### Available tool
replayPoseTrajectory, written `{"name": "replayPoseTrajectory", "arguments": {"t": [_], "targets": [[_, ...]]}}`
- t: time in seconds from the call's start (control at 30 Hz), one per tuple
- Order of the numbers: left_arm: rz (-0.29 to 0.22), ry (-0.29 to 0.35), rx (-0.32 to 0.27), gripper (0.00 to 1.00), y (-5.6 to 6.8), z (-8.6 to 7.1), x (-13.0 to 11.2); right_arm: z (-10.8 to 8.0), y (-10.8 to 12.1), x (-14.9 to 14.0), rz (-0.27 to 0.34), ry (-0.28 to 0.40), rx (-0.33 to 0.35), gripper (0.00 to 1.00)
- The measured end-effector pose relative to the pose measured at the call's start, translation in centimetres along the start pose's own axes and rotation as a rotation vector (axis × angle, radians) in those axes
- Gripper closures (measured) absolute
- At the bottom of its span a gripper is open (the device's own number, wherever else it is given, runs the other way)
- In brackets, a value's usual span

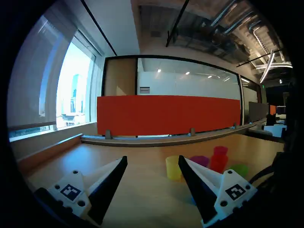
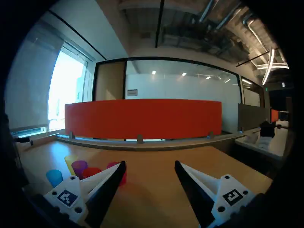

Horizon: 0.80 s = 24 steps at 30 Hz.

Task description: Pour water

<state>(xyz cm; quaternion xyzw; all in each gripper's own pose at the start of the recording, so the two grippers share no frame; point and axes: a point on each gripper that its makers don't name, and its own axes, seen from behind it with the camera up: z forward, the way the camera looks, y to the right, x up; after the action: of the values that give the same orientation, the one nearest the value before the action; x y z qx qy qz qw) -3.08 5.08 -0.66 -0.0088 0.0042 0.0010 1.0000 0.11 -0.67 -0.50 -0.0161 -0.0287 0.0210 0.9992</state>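
My left gripper (image 1: 152, 159) has its jaws apart, with nothing held between them. My right gripper (image 2: 149, 164) is in the same state: jaws apart, with bare wood between the fingers.

Both grippers sit low over the wooden table (image 1: 144, 190). No water can be made out in either view.

In the left gripper view, the yellow cup (image 1: 173, 167) stands upright on the table, just inside my right-hand finger. The purple cup (image 1: 200, 159), red cup (image 1: 219, 159) and green cup (image 1: 239, 169) stand close together beyond that finger.

In the right gripper view, the group stands at lower left, partly behind my left-hand finger. The blue cup (image 2: 54, 177) is at its outer edge.

An orange partition (image 1: 167, 114) runs along the table's far edge. A bright window (image 1: 74, 95) is to the left.
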Motion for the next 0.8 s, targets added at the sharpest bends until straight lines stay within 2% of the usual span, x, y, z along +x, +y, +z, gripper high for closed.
{"name": "replayPoseTrajectory", "arguments": {"t": [0.2,0.5,0.8], "targets": [[0.003,0.009,0.023,0.0,-0.4,-0.1,-0.9,0.1,0.5,-0.8,0.005,-0.03,-0.013,0.0],[0.013,-0.008,0.055,0.0,-2.7,-0.1,-2.9,0.4,1.4,0.1,-0.008,-0.026,-0.051,0.0],[0.01,0.002,0.068,0.0,-3.9,-0.3,-3.6,0.6,0.3,0.5,-0.009,-0.03,-0.05,0.0]]}}
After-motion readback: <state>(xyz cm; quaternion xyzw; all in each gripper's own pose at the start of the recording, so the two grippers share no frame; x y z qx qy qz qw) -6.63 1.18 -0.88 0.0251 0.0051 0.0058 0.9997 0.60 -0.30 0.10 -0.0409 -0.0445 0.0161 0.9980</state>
